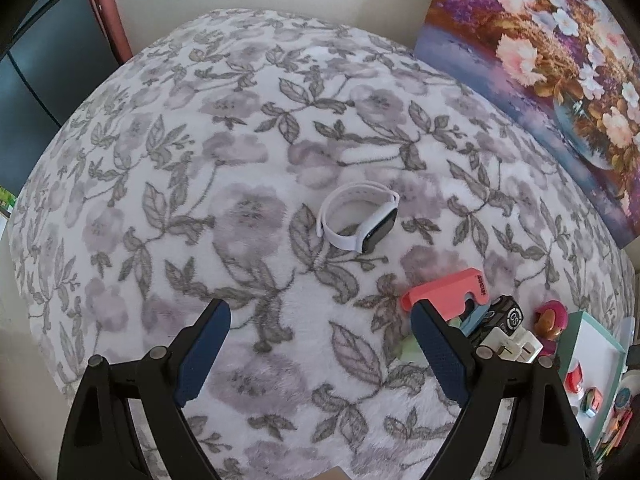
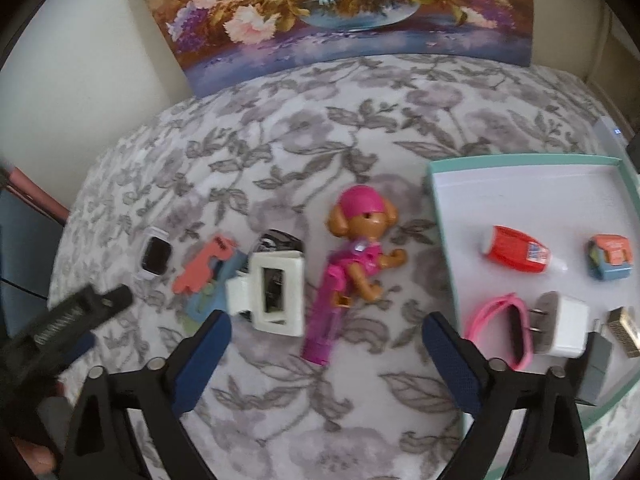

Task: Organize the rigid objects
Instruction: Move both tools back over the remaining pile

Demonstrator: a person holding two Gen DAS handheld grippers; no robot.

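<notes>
Left gripper spread wide, holding nothing, hovering over the floral blanket. White smartwatch on its side ahead of the fingers, clear of them, band looped closed. Further right, a loose cluster near the right fingertip: coral plastic piece, black block, white hair claw, then the head of a pink-capped toy dog. Teal-rimmed tray at the far right edge. Right gripper likewise agape and empty above the blanket. Same watch at far left in the right wrist view, then the coral piece, the hair claw just ahead of the left fingertip, the toy dog lying between the fingers' line of sight. In the tray at right: red glue bottle, small orange-and-blue box, pink band, white plug adapter. Flower painting propped behind everything.
</notes>
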